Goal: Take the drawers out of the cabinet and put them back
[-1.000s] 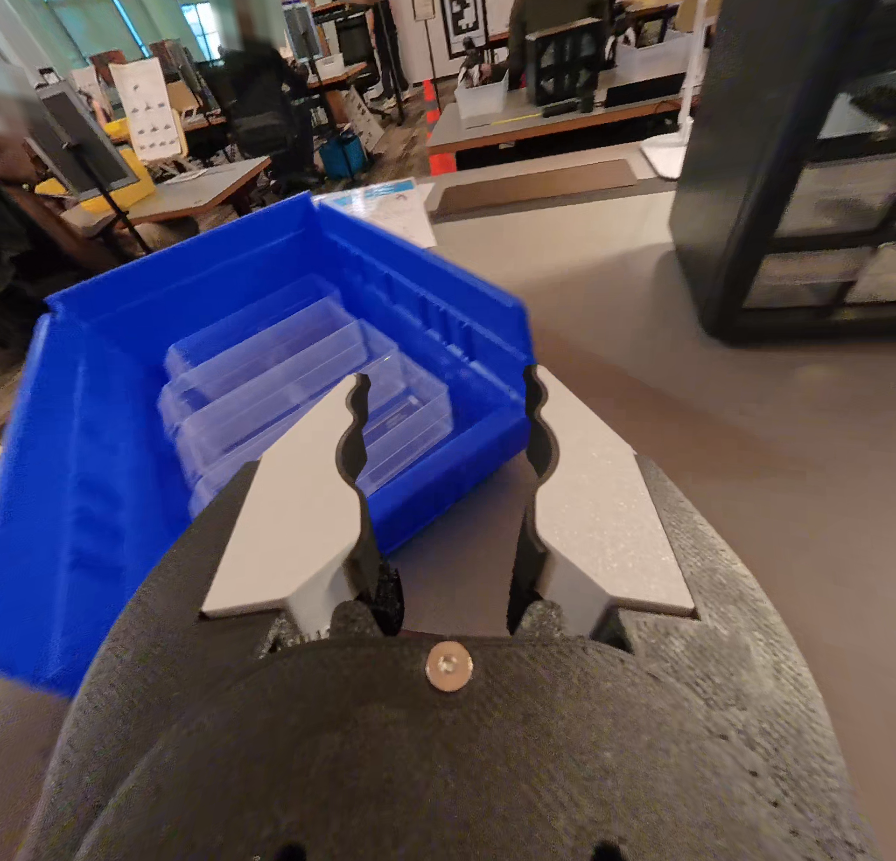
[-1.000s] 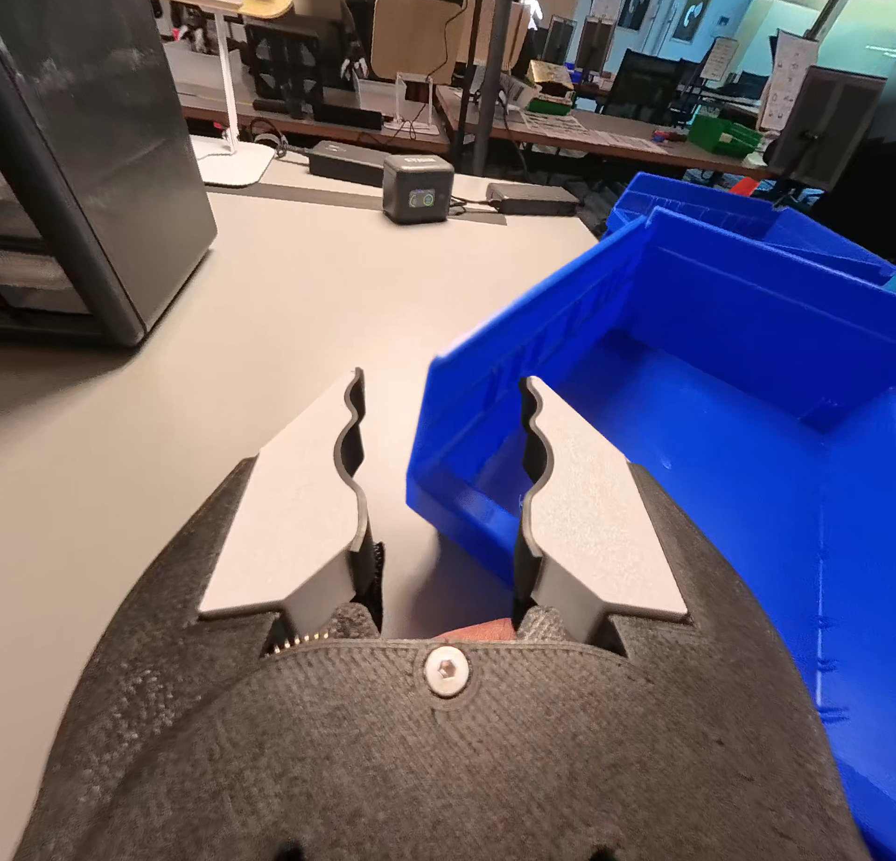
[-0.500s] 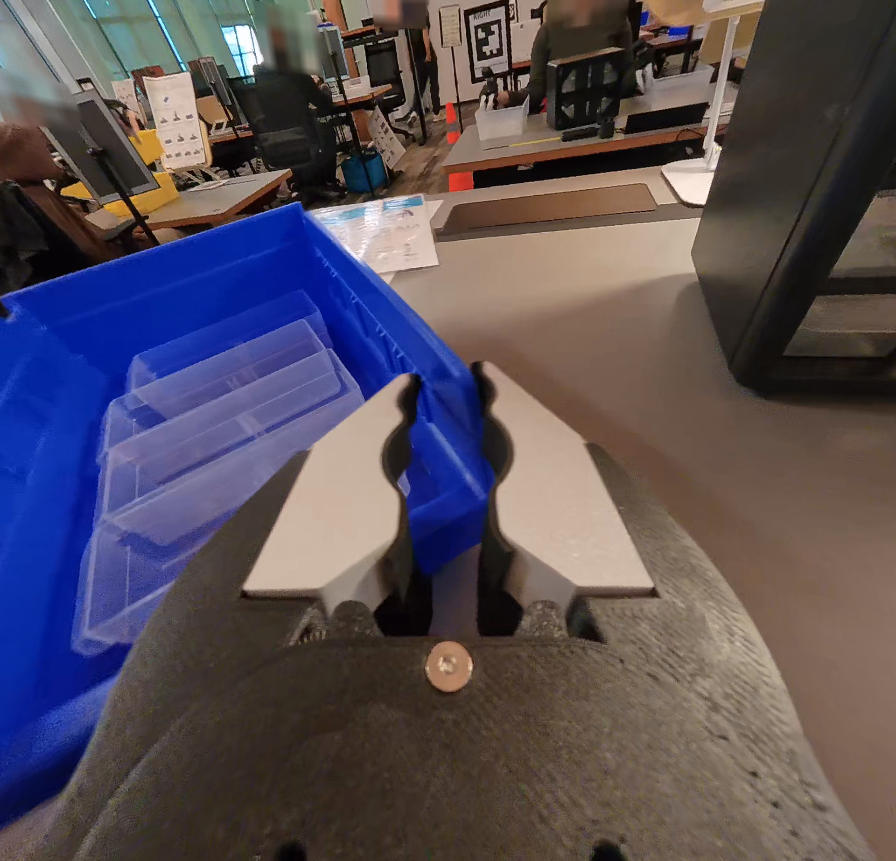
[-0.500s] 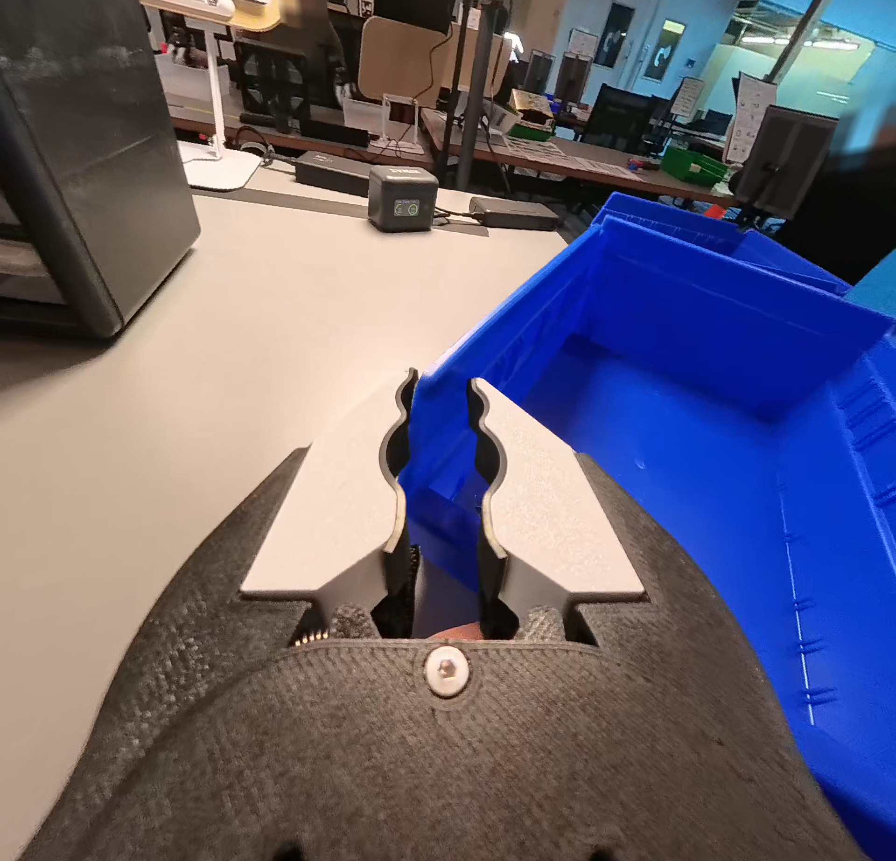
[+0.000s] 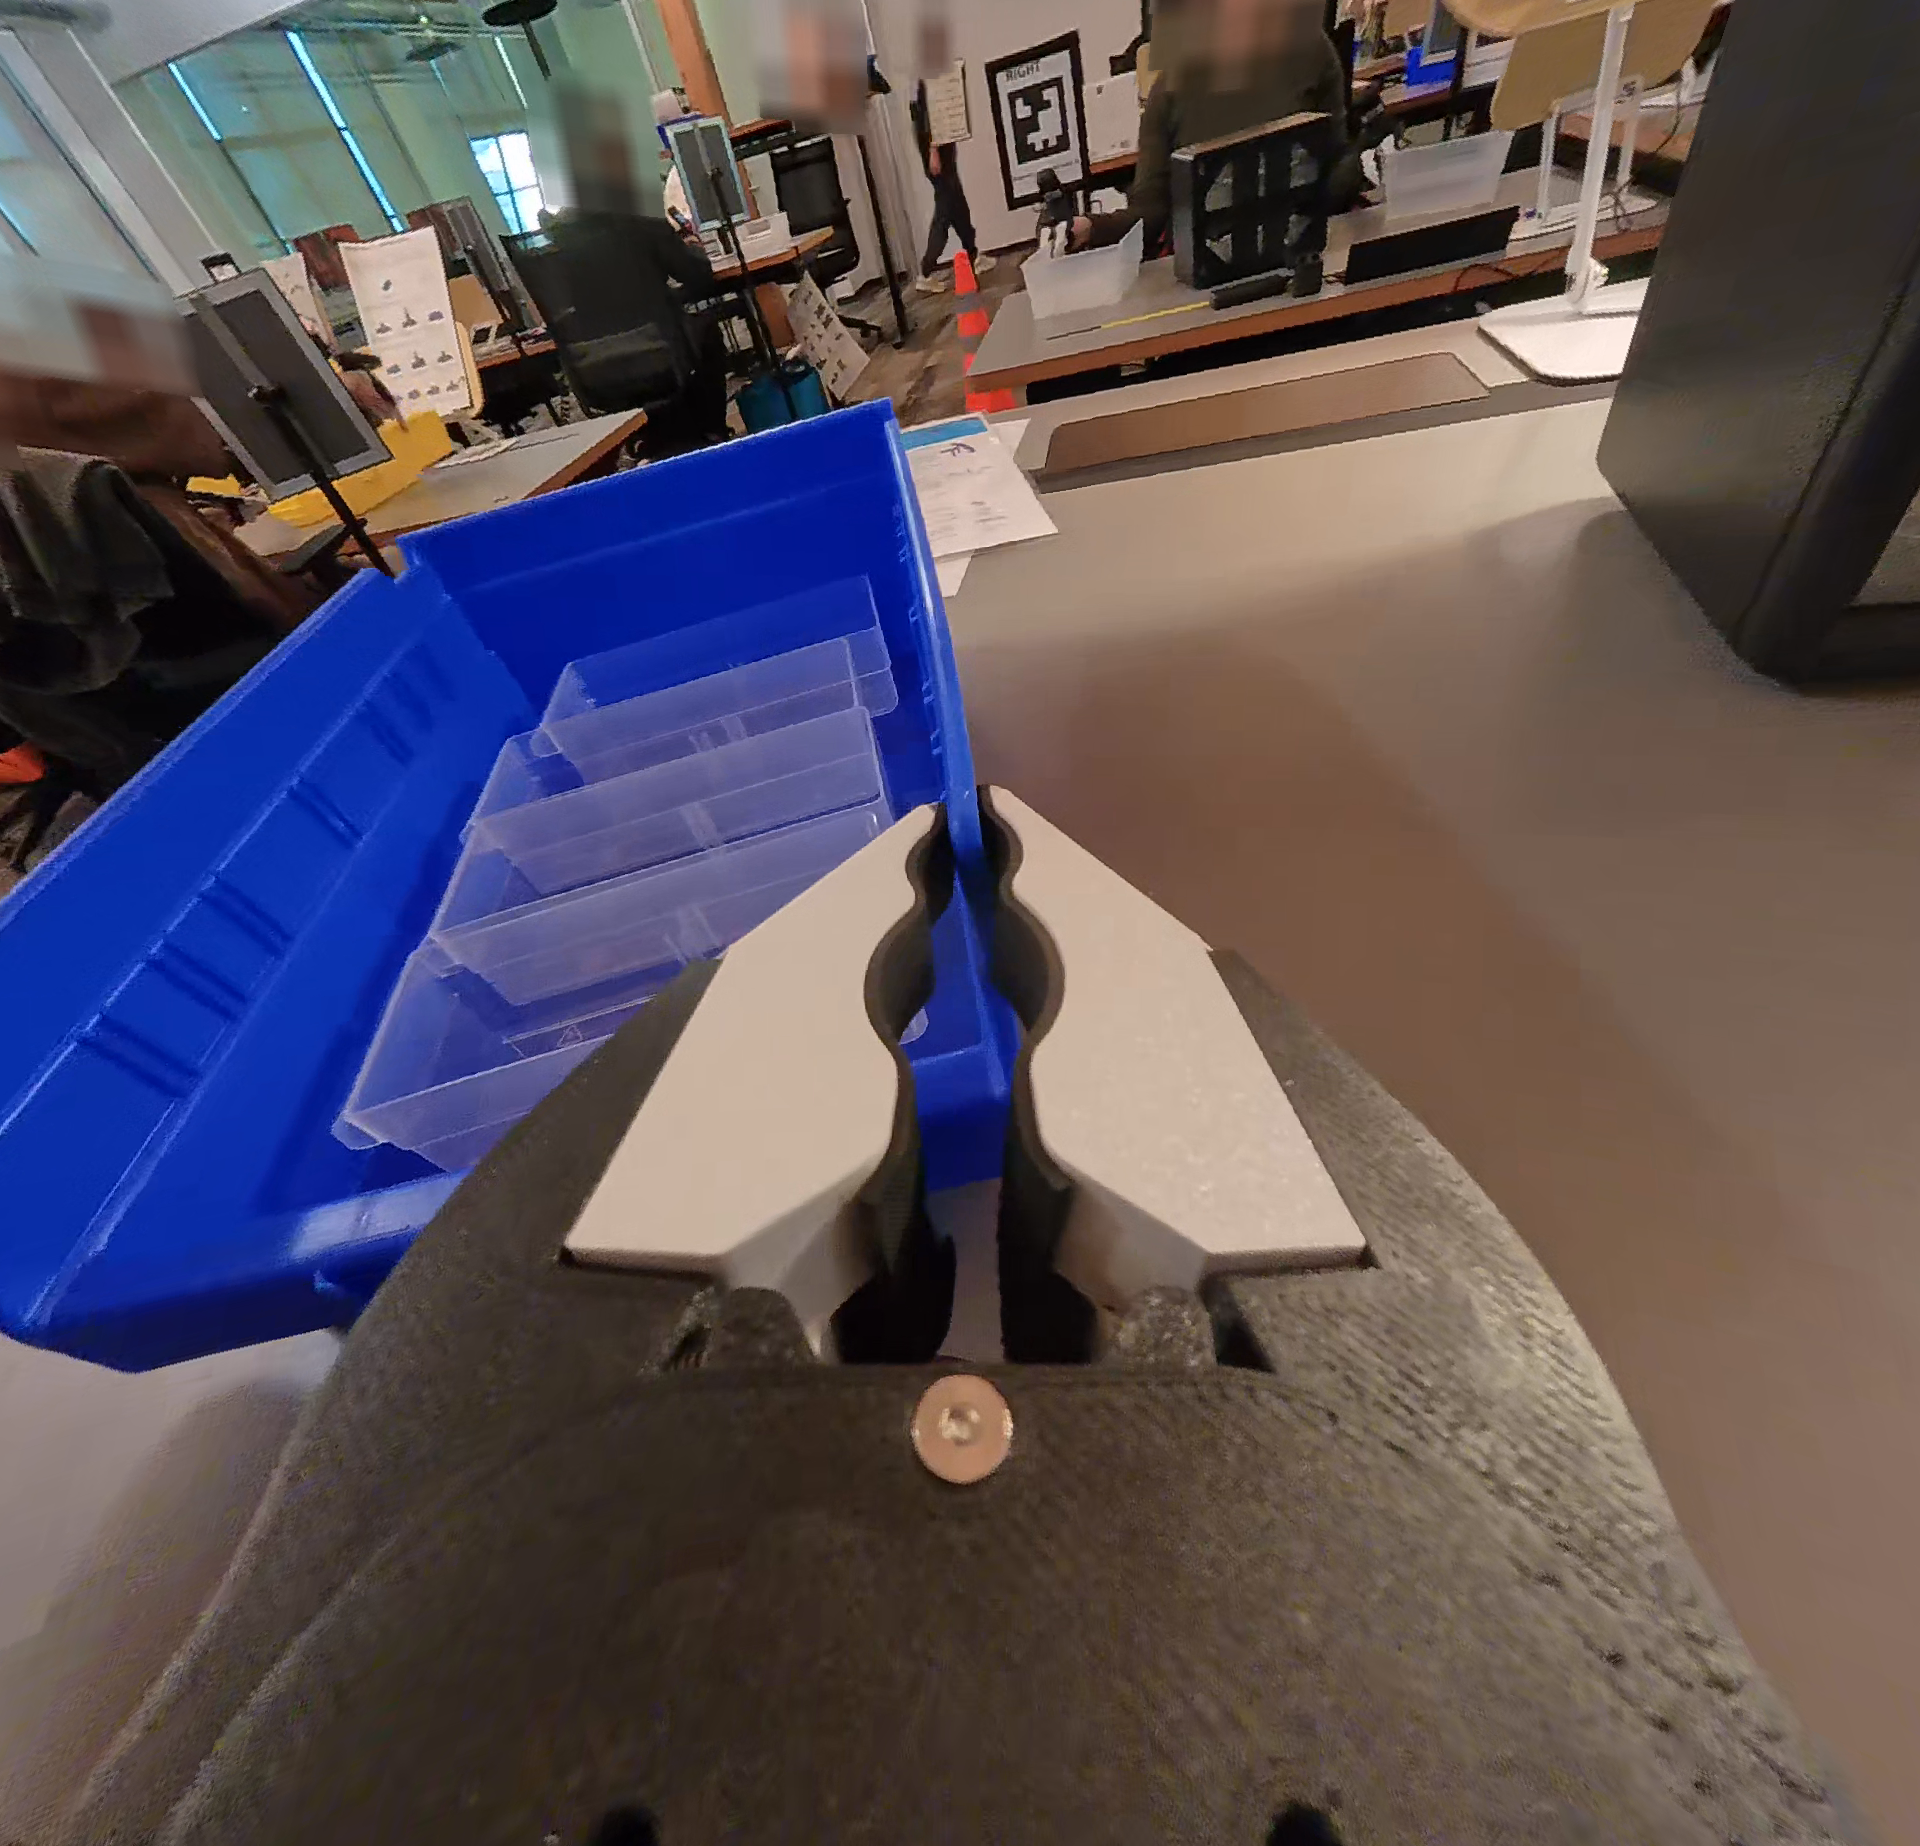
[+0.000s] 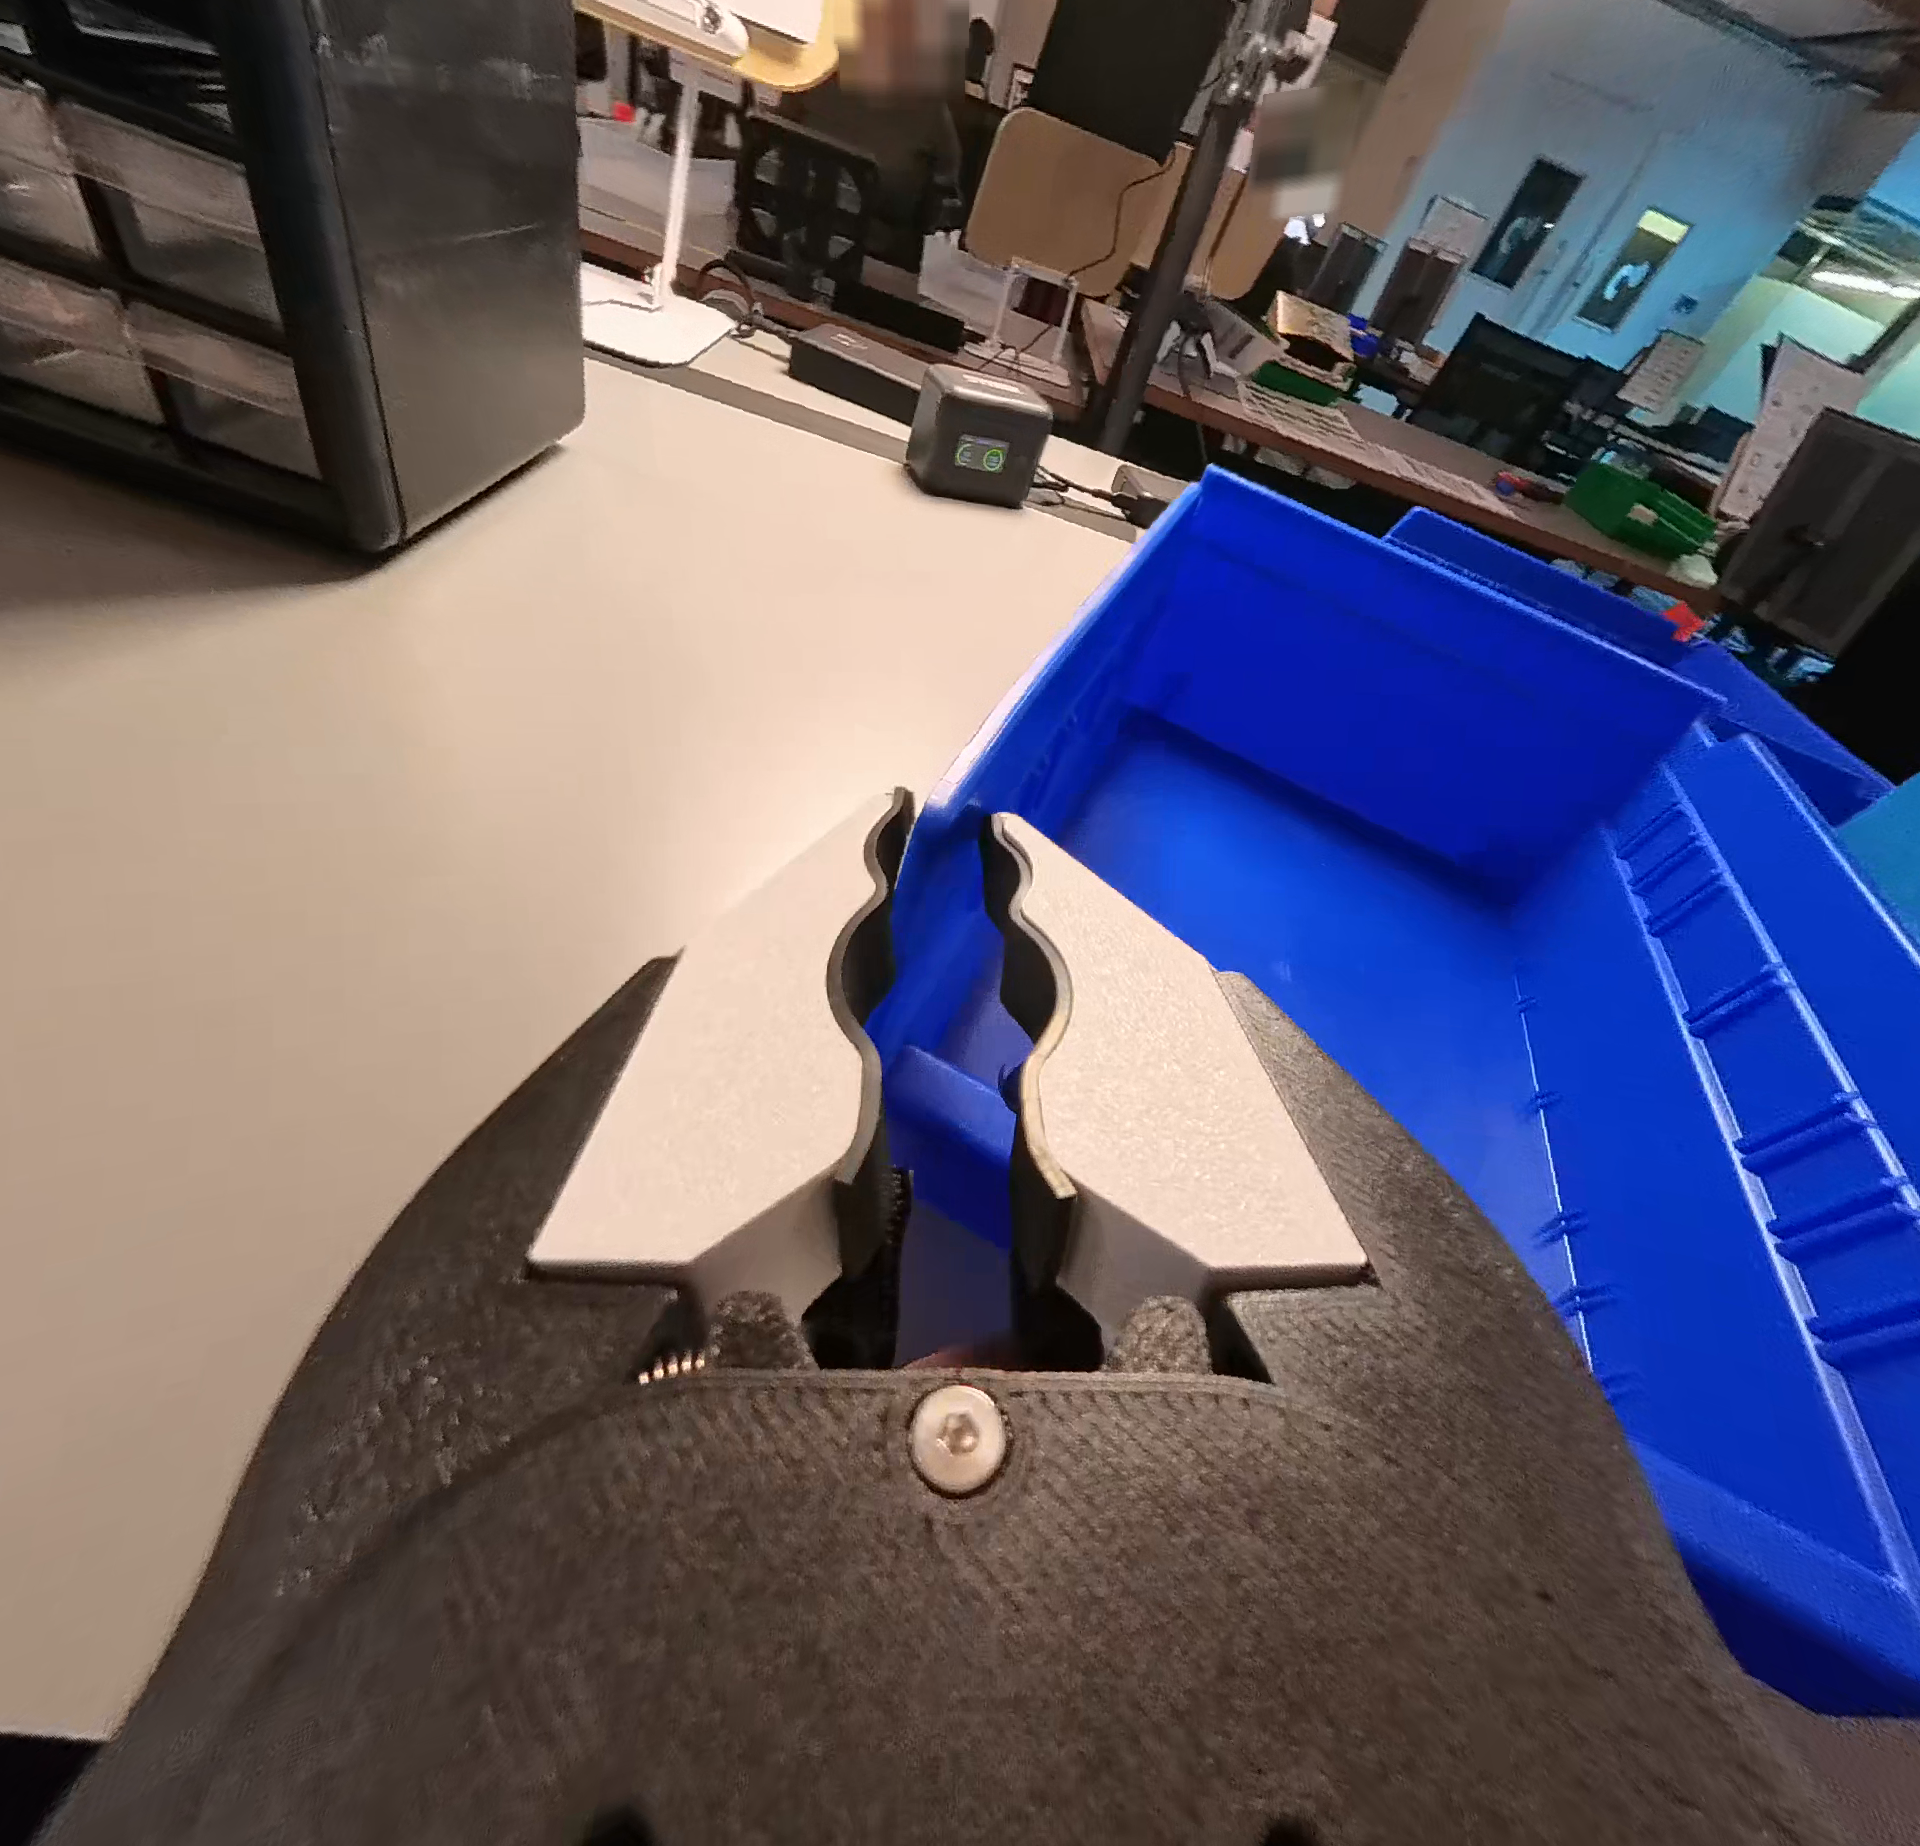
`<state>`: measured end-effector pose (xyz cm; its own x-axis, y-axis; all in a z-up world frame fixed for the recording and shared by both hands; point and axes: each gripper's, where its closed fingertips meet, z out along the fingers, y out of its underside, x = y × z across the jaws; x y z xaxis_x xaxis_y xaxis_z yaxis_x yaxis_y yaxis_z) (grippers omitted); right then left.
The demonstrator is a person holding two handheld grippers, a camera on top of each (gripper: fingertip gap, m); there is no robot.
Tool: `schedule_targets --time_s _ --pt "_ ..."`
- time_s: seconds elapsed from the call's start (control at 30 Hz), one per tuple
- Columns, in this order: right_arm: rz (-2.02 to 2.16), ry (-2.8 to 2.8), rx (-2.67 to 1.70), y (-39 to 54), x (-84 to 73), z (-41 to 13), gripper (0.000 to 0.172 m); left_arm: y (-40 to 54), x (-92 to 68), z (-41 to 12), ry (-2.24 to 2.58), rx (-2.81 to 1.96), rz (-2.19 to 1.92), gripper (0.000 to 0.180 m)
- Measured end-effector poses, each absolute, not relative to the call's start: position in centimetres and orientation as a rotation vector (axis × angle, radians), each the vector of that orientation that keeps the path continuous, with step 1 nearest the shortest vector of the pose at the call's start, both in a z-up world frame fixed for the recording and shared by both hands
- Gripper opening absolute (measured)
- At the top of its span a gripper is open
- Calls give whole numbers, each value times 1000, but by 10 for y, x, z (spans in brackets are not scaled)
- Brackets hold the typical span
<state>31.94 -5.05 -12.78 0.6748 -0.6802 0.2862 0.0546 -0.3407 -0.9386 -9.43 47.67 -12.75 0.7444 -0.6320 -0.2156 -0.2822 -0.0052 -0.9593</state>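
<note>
Left wrist view: left gripper (image 5: 964, 828) pinches a blue bin's side wall (image 5: 940, 716) (clear drawers (image 5: 665, 861) inside); right gripper (image 6: 940, 835) clamps another blue bin's wall (image 6: 1049, 695).

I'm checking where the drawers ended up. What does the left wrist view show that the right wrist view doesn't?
Only the left wrist view shows clear plastic drawers lying in its blue bin, with the left gripper shut on that bin's wall. Only the right wrist view shows an empty blue bin, the right gripper gripping its wall, and the cabinet's drawer fronts. Both show the black cabinet on the grey table.
</note>
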Motion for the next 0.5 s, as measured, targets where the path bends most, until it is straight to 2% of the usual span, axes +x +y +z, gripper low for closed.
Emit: schedule_targets --time_s 0.5 --pt "-655 489 -1795 -70 372 -130 11 540 -98 -131 877 -1614 -455 1"
